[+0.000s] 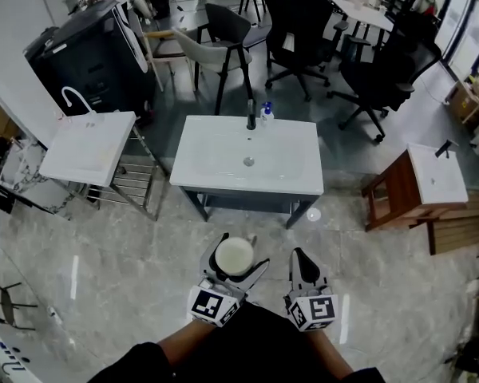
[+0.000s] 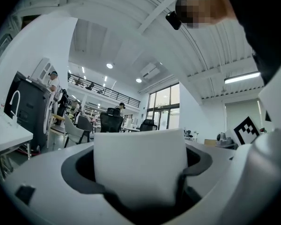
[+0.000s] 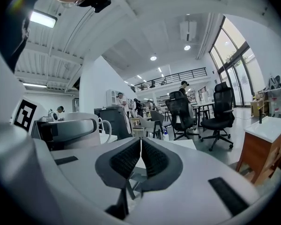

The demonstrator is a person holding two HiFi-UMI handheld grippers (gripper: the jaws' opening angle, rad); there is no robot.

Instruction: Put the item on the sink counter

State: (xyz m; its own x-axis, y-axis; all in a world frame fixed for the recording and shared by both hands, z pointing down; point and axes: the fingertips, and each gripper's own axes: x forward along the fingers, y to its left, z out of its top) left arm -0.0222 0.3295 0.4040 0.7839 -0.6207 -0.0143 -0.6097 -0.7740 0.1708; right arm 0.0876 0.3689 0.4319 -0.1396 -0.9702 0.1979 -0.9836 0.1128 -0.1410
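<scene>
Head view: the left gripper holds a white cup upright, with the sink counter well ahead of it. The right gripper is just beside it.

Left gripper view: the jaws clamp the cup's sides.

Right gripper view: the jaws of the right gripper are pressed together and empty, and the cup is to its left.
</scene>
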